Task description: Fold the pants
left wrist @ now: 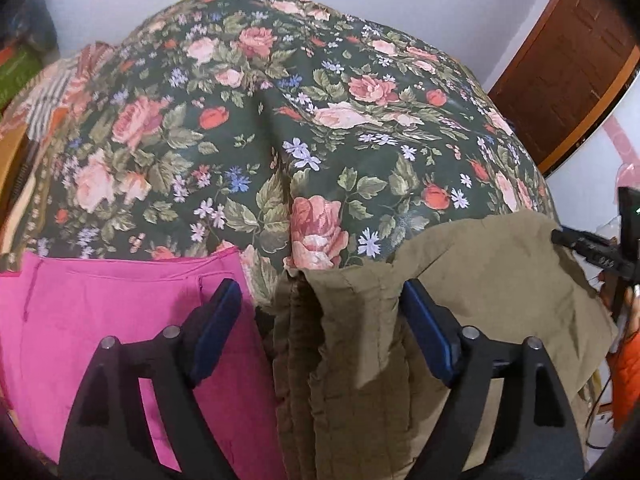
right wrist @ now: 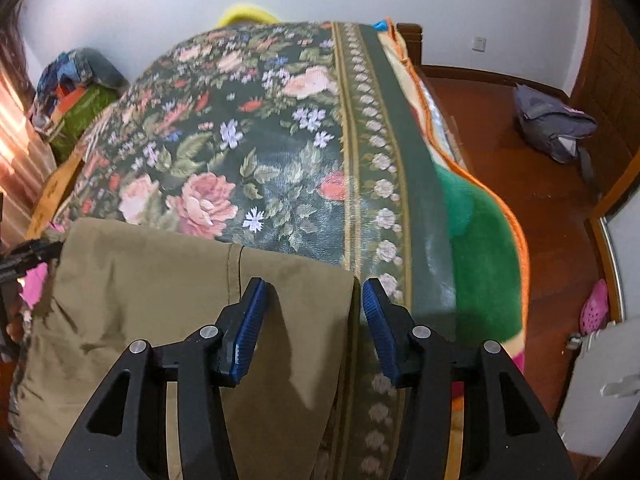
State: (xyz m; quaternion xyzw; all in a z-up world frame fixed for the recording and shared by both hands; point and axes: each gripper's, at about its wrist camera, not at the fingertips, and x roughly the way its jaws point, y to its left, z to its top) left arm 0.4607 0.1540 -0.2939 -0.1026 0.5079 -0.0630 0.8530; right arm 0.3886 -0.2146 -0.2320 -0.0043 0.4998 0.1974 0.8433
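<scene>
You have olive-khaki pants (right wrist: 160,292) on a dark green bedspread (left wrist: 256,132) patterned with pink roses; bright pink cloth (left wrist: 120,320) lies left, blue pads (right wrist: 248,332) on black grippers.

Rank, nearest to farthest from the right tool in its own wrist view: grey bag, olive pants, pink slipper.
1. Olive pants: directly under the right tool, left.
2. Pink slipper: floor, right.
3. Grey bag: floor, far right corner.

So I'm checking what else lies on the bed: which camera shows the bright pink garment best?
The left wrist view: the bright pink garment fills its lower left. The right wrist view catches only a pink sliver at its left edge.
</scene>
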